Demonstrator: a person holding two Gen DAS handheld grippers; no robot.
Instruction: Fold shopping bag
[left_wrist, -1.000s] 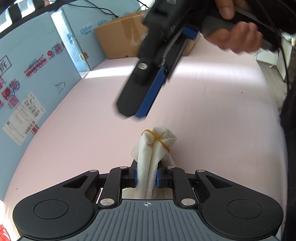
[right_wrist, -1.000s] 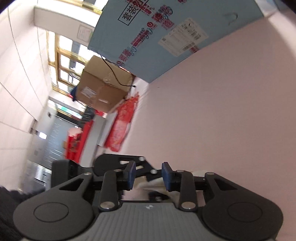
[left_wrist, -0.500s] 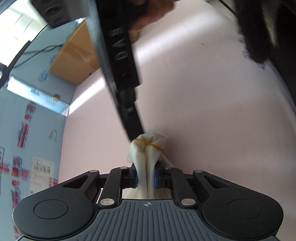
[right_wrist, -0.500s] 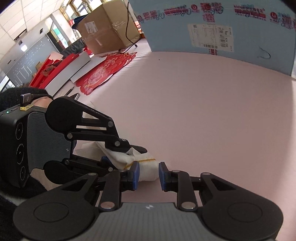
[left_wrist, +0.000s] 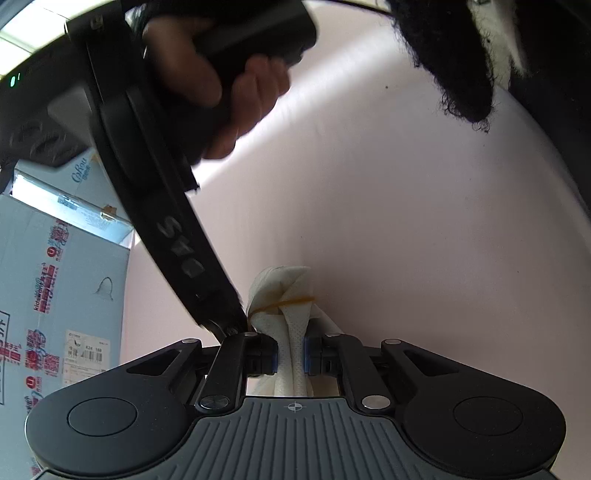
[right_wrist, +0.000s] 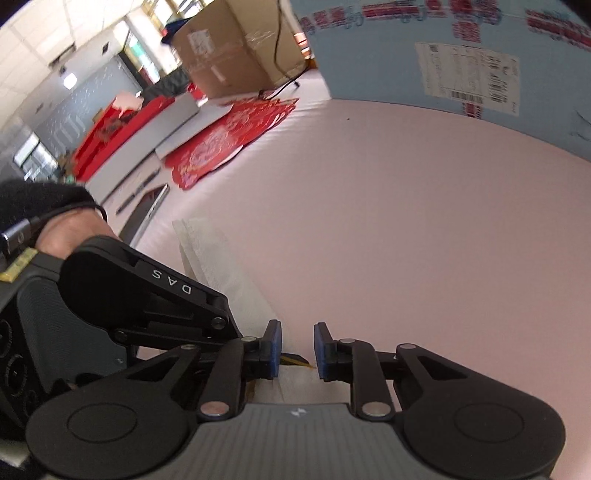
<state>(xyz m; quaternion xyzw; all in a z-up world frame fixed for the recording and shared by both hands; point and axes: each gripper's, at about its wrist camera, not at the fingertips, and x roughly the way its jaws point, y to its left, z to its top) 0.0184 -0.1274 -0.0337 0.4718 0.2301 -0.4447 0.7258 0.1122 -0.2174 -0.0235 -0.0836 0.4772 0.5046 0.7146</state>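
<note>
The white shopping bag (left_wrist: 291, 295) is rolled into a narrow bundle with a yellow rubber band (left_wrist: 295, 300) around its top. My left gripper (left_wrist: 290, 354) is shut on the bundle just below the band, and its jaws are easing open slightly. A hand brings one finger (left_wrist: 184, 258) of the right gripper down against the bundle's left side. In the right wrist view my right gripper (right_wrist: 297, 350) stands open over the bundle's end, with a strand of the band (right_wrist: 300, 362) across the gap. The bag's flat tail (right_wrist: 214, 258) runs away behind the left gripper's black housing (right_wrist: 147, 295).
The pink table top (left_wrist: 406, 221) lies under everything. A blue printed carton (right_wrist: 461, 55) stands along one edge, with a brown box (right_wrist: 229, 48) further off. Red paper sheets (right_wrist: 229, 140) and a flat grey slab (right_wrist: 147, 206) lie past the bag. A dark sleeve (left_wrist: 461, 55) hangs overhead.
The right gripper came down from above the bundle to its side at the band and rolled. Its jaws narrowed. The left gripper rolled too and kept hold of the bundle.
</note>
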